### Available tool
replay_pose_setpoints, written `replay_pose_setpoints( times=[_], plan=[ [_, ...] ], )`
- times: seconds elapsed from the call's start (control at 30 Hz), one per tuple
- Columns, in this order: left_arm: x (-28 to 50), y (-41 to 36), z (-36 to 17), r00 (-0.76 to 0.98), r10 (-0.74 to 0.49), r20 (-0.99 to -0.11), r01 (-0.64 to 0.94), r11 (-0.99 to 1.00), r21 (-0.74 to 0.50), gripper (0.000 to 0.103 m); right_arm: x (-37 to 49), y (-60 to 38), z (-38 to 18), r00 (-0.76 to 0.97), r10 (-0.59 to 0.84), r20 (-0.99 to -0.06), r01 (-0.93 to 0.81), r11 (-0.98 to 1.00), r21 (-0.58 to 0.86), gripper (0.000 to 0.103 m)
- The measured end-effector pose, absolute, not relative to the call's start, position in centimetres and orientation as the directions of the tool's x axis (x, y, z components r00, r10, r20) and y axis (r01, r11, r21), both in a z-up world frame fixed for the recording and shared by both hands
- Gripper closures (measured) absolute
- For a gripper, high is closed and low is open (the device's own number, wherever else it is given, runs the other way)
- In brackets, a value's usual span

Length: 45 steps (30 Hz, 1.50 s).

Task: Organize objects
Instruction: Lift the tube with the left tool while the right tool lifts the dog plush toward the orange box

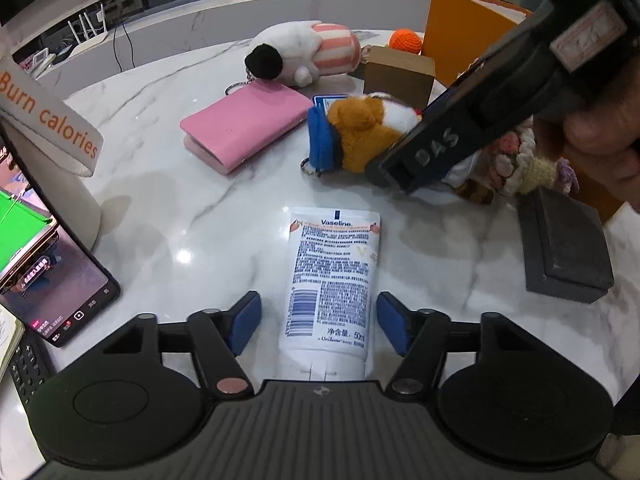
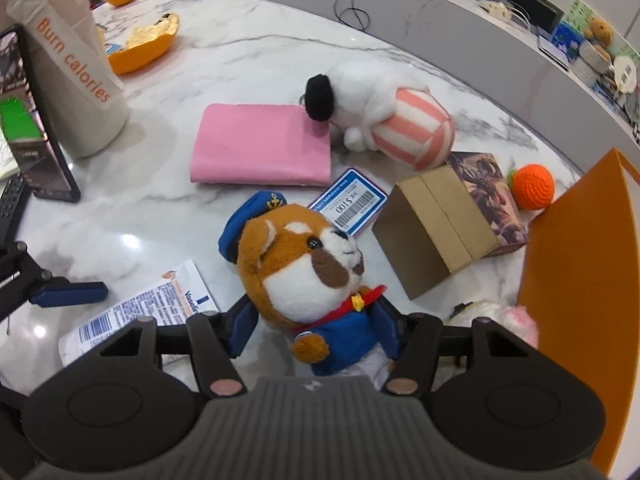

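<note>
Marble top (image 1: 160, 208), tube (image 1: 330, 280) btwn open L jaws

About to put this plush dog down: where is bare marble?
Bare marble lies between the pink wallet, the phone and the Vaseline tube. It is crowded around the brown cardboard box and orange bin.

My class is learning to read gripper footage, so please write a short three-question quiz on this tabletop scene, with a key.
1. True or false: the left hand-held gripper presses its pads on the Vaseline tube.
2. What sits between the pads of the right hand-held gripper? A pink wallet; B plush dog; C crocheted orange.
3. Fill in: the plush dog's cap is ____.
Key: 1 false, there is a gap on each side; 2 B; 3 blue.
</note>
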<state>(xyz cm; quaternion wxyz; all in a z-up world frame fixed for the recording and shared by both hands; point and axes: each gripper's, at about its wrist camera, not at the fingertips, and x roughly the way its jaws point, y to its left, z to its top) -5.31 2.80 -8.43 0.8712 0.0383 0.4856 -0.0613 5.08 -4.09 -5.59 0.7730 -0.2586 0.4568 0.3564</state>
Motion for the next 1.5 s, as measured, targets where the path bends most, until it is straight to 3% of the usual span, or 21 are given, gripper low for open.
replay_pose_setpoints(
  times=[0.07,0.27,0.4,1.13,1.5],
  plan=[
    [-5.2,2.7,-8.3,0.527,-0.073,-0.847,0.147,0.989,0.006,0.048,5.0,-3.9,-6.0,0.333,0.311,-0.89,-0.793,0.603,-0.086,0.037],
    [-5.2,2.5,-8.2,0.524,-0.066,-0.849,0.146,0.989,0.014,0.049,4.9,-3.1,-6.8,0.357,0.285,-0.89,-0.781,0.614,-0.117,0.044],
    [-5.3,2.9,-8.2,0.527,-0.064,-0.847,0.116,0.993,-0.003,0.049,5.7,-3.4,-5.8,0.334,0.328,-0.884,-0.757,0.652,-0.045,0.05],
    [-6.2,3.3,-5.6,0.581,-0.009,-0.814,0.054,0.998,0.028,0.05,5.3,-8.2,2.1,0.418,0.522,-0.743,-0.701,0.706,0.102,0.05],
    [-5.8,1.4,-1.4,0.63,-0.029,-0.776,0.097,0.994,0.042,0.05,5.7,-13.8,6.3,0.507,0.58,-0.638,-0.622,0.758,0.196,0.05]
  ],
)
